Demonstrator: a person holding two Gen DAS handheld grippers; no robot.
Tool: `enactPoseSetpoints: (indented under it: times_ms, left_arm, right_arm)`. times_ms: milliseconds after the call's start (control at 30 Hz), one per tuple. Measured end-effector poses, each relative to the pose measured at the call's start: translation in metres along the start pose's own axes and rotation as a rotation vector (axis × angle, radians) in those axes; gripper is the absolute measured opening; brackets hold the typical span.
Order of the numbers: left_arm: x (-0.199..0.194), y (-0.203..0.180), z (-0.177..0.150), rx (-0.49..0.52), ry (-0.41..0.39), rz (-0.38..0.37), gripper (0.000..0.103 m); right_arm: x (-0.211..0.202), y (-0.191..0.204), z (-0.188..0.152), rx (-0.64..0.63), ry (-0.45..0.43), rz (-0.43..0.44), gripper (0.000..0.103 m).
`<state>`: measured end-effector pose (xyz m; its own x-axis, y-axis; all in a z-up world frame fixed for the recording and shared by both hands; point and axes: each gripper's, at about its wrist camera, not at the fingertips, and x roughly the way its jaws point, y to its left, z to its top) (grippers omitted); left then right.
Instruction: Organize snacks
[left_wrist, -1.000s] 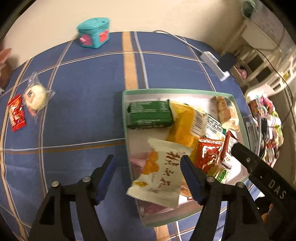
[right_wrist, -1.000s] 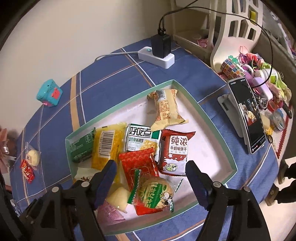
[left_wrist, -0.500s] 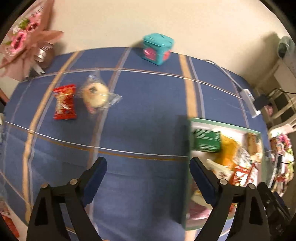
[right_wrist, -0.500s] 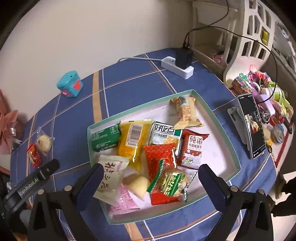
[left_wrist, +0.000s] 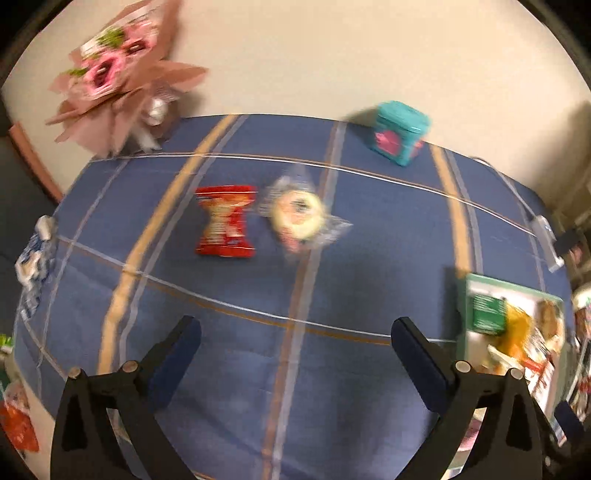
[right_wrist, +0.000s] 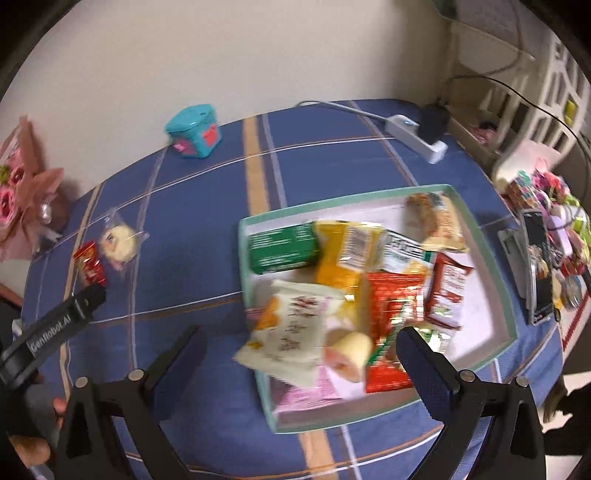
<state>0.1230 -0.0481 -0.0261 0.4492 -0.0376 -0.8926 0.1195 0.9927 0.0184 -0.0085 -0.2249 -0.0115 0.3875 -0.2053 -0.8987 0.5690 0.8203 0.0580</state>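
My left gripper (left_wrist: 295, 328) hovers over bare blue tablecloth, its jaws opening with nothing between them. Beyond it lie a red snack packet (left_wrist: 225, 225) and a clear-wrapped round pastry (left_wrist: 297, 216). The green-rimmed tray (left_wrist: 463, 306) sits at its far right. My right gripper (right_wrist: 301, 334) stands open above the tray's (right_wrist: 242, 258) near left corner, over a white packet with orange print (right_wrist: 291, 332). The tray also holds a green pack (right_wrist: 282, 249), a yellow pack (right_wrist: 343, 254) and a red pack (right_wrist: 395, 306). A finger of the left gripper (right_wrist: 62, 321) shows at the left, near the red packet (right_wrist: 88, 264) and pastry (right_wrist: 120, 240).
A teal box (right_wrist: 194, 131) stands at the table's far edge by the wall. A pink bouquet (left_wrist: 118, 70) fills the far left corner. A power strip (right_wrist: 417, 138), a phone on a stand (right_wrist: 537, 266) and small toys crowd the right side. More packets (left_wrist: 33, 258) lie at the left edge.
The left gripper let the white packet drop in the tray, swung left toward the two loose snacks and spread its jaws. The right gripper opened wide off the tray's snacks and shifted left.
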Motion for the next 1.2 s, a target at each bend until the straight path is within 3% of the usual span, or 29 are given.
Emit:
enactPoseSetpoints:
  times_ms: [133,367,533,867,1200]
  left_arm:
    - [-0.001,0.028,0.007,-0.006,-0.035,0.152,0.102]
    - [-0.006,0.070,0.018,-0.103,-0.075,0.194,0.102]
    - [-0.003,0.093,0.025,-0.168,-0.054,0.231,0.102]
    - [0.020,0.119,0.025,-0.237,0.011,0.115,0.102]
    - [0.025,0.129,0.039,-0.255,-0.043,0.029,0.102]
  right_arm:
    - [0.006,0.027,-0.004,-0.046,0.008,0.004,0.103]
    - [0.016,0.068,-0.014,-0.118,0.028,0.012,0.103]
    - [0.024,0.094,-0.021,-0.162,0.045,0.019,0.103]
    - [0.035,0.132,-0.019,-0.256,0.015,0.020,0.103]
    - [0.050,0.156,-0.014,-0.306,-0.006,0.009,0.103]
